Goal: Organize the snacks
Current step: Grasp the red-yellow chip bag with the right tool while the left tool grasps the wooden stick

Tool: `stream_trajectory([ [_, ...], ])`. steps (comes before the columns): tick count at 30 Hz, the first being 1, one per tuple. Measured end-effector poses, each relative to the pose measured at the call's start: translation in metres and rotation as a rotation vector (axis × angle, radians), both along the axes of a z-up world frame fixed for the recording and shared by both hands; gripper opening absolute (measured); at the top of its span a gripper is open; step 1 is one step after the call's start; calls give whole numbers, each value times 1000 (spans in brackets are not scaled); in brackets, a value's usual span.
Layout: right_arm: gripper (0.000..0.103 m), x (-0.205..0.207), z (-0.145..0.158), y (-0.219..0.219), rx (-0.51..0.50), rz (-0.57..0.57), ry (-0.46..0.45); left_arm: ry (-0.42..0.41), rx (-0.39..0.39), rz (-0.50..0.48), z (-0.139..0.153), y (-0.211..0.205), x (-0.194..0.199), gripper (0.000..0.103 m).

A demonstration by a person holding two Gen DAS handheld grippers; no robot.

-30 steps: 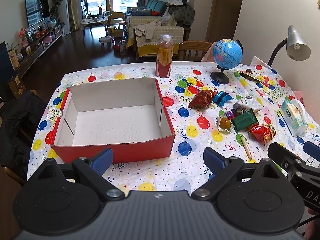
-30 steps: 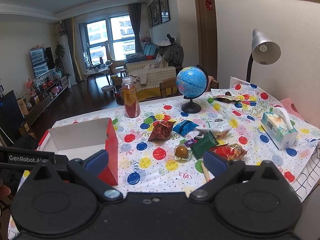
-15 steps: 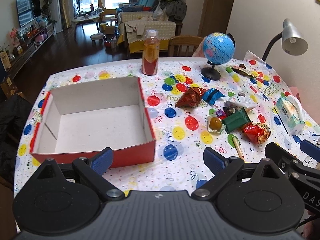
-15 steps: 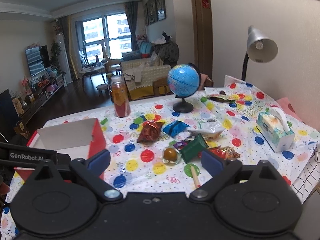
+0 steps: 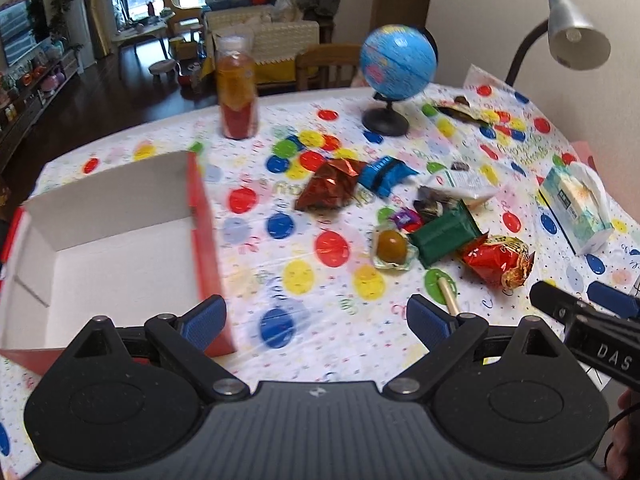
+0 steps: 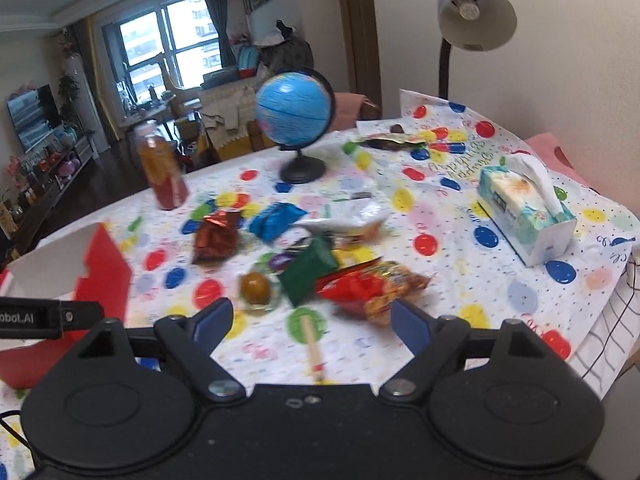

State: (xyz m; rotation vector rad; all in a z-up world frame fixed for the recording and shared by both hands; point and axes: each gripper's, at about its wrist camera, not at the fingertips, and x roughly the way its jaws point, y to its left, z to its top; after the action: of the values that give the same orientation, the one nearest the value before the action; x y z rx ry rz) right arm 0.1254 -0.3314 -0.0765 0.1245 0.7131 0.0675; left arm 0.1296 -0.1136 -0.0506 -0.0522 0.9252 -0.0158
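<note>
An empty red cardboard box (image 5: 100, 248) with a white inside sits at the left of the table; its corner shows in the right wrist view (image 6: 100, 276). Snacks lie in a loose pile to its right: a dark red foil bag (image 5: 332, 190), a blue packet (image 5: 386, 174), a green packet (image 5: 446, 236), a red-and-gold bag (image 5: 498, 260) and a wrapped brown sweet (image 5: 392, 246). My left gripper (image 5: 316, 322) is open and empty above the near table edge. My right gripper (image 6: 312, 320) is open and empty just short of the red-and-gold bag (image 6: 372, 284) and green packet (image 6: 308, 270).
A juice bottle (image 5: 236, 92) and a globe (image 5: 396, 68) stand at the back. A tissue box (image 6: 524, 212) sits at the right, under a desk lamp (image 6: 476, 12). A wooden stick (image 6: 312, 346) lies near the front edge. The balloon-print tablecloth (image 5: 320, 280) covers the table.
Both grippers have moved right and closer to the snack pile. The box has slid toward the left edge of both views. Both sets of jaws stay open.
</note>
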Motion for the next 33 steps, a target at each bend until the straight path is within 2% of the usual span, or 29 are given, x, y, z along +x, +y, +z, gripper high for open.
stream_trajectory([
  [5, 86, 40, -16, -33, -52, 71, 50, 62, -17, -14, -21, -33, 28, 97],
  [9, 88, 74, -28, -50, -82, 197, 111, 153, -33, 0, -42, -57, 51, 97],
  [18, 87, 127, -56, -62, -163, 365, 201, 278, -27, 28, -81, -101, 84, 97],
  [24, 87, 154, -76, -71, -198, 441, 259, 334, -63, 41, -103, -115, 97, 96],
  [27, 87, 160, -83, -75, -185, 467, 270, 355, -81, 37, -112, -120, 100, 90],
  [29, 83, 163, -83, -79, -147, 481, 275, 364, -72, 27, -117, -125, 100, 88],
  [32, 78, 160, -84, -79, -125, 509, 275, 375, -75, 18, -123, -130, 99, 75],
  [33, 73, 158, -85, -77, -124, 519, 275, 376, -72, 15, -125, -132, 99, 70],
])
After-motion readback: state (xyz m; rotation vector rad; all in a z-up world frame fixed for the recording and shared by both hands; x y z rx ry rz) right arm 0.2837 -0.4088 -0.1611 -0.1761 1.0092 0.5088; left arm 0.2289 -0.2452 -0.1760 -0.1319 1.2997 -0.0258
